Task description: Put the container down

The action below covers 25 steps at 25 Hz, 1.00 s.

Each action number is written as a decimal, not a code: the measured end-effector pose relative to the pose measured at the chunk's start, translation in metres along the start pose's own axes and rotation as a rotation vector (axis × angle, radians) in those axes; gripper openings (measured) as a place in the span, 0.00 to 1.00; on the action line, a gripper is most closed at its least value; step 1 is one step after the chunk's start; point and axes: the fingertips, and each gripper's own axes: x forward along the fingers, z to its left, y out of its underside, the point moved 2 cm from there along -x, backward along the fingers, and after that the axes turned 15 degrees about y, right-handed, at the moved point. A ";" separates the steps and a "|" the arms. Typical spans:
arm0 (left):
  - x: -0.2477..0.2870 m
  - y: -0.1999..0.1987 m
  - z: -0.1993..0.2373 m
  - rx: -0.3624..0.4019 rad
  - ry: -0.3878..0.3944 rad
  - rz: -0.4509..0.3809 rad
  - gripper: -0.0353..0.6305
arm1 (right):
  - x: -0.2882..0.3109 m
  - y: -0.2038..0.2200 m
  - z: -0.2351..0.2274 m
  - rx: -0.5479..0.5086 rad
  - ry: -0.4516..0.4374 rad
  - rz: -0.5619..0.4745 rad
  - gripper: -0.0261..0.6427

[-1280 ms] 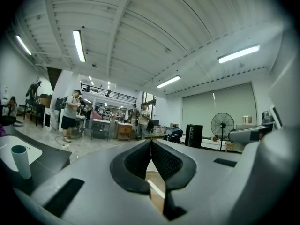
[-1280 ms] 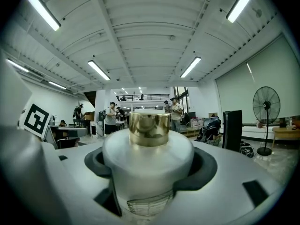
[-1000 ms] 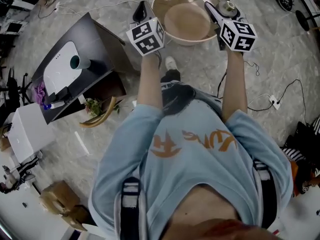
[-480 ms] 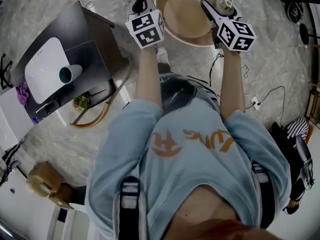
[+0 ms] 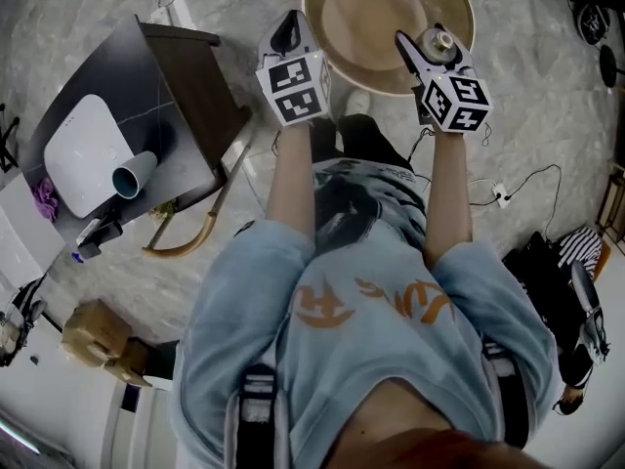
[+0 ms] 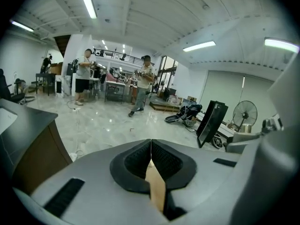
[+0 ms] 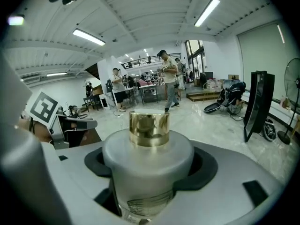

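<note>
Right gripper view: right gripper (image 7: 150, 170) clamps the frosted container (image 7: 149, 149) round its body, below the gold cap (image 7: 149, 128). Looks like glass w/ a smooth matt wall, so prob. heavy for its size, stiff, breakable, may slip. Best held on the body, not the cap, and set down gently. Contents can't be seen thru the frosting. Left gripper view: left gripper (image 6: 151, 165) is pinched tight on a thin tan strip (image 6: 156, 191), poss. the rim of the tan bowl (image 5: 371, 13) at 12 o'clock in head view. The bowl looks empty. Farther off, approx. 9 o'clock, a dark table (image 5: 190, 91) w/ a cup (image 5: 132, 177) on its side, inside unclear.
</note>
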 end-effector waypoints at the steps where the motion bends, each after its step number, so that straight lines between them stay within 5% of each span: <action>1: 0.004 0.008 -0.004 0.004 0.014 0.013 0.09 | 0.006 0.013 -0.001 0.001 -0.007 0.018 0.57; 13: 0.052 0.104 0.011 0.029 0.029 0.133 0.09 | 0.067 0.142 0.031 -0.097 -0.175 0.170 0.57; 25: 0.108 0.204 0.021 0.035 0.090 0.253 0.09 | 0.129 0.237 0.035 -0.108 -0.208 0.232 0.57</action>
